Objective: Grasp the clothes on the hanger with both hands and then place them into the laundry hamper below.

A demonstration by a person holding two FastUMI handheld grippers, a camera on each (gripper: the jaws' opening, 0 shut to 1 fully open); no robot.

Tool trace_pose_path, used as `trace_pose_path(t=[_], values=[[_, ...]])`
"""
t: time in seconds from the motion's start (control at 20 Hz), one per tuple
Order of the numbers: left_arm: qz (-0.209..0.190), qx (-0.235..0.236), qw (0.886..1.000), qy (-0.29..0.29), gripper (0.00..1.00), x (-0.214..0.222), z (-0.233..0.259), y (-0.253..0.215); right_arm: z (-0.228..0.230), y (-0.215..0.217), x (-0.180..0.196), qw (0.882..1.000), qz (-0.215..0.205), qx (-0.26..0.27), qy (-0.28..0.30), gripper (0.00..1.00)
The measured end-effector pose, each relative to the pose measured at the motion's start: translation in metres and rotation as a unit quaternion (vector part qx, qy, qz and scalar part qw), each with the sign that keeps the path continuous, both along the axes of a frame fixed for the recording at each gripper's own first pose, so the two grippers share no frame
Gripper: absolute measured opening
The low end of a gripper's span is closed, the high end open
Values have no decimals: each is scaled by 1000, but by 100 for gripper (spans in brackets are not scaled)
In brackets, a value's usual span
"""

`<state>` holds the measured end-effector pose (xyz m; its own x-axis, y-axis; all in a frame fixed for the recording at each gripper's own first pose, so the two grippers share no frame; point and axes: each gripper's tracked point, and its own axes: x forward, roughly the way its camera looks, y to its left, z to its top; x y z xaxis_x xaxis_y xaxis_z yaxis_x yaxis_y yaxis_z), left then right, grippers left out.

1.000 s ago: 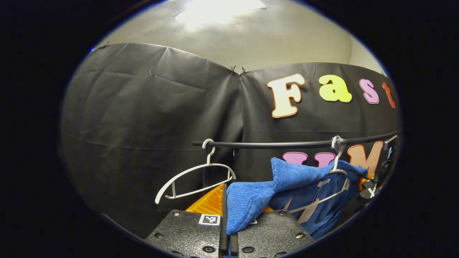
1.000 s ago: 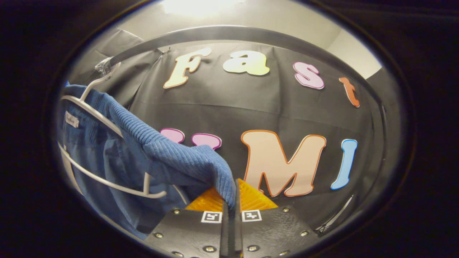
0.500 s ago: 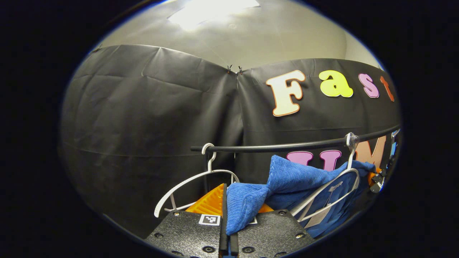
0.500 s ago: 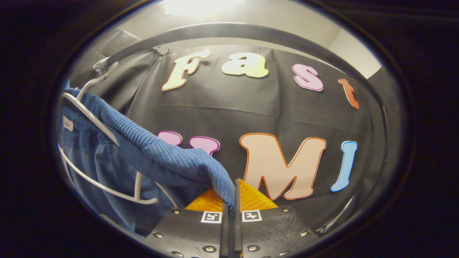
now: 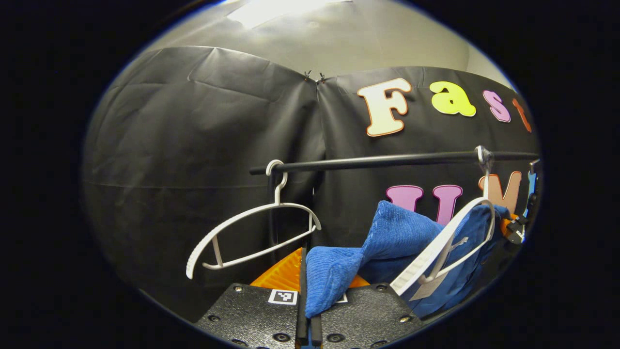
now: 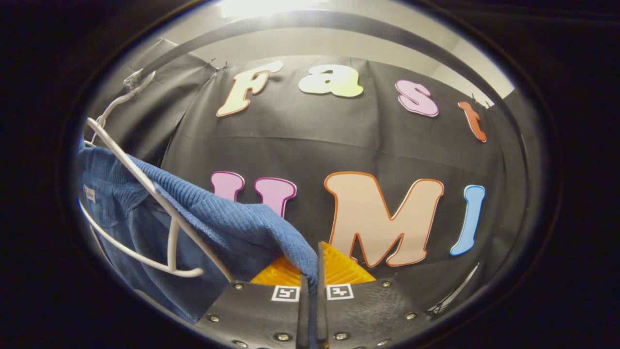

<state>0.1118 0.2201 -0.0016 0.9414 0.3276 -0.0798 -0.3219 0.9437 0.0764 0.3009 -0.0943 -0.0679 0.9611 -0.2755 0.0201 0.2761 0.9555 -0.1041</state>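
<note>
Left gripper view: the left gripper (image 5: 307,310) is clamped on a fold of a blue ribbed garment (image 5: 392,237), which is partly draped over a white plastic hanger (image 5: 443,252) on a black rail (image 5: 368,161), likely to draw it off. An empty white hanger (image 5: 252,232) hangs beside it. Right gripper view: the right gripper (image 6: 310,303) pinches the garment's other edge.
</note>
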Motion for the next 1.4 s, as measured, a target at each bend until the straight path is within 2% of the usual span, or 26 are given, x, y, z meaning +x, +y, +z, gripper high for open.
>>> trace_pose_path(t=[0.4,0.45,0.5,1.0,1.4], values=[[1,-15,1000,28,6,-9,-39,-7,-38,0,7,999,3,9,47,6],[1,-16,999,31,6,-11,-43,-8,-45,0,6,999,4,9,53,10],[2,-17,999,34,6,-12,-47,-8,-51,1,4,998,4,11,58,6],[9,-8,998,55,5,-37,-78,-23,-94,2,-28,994,18,0,107,6],[-9,-13,997,71,5,-51,-104,-59,-114,34,-59,990,55,8,129,6]])
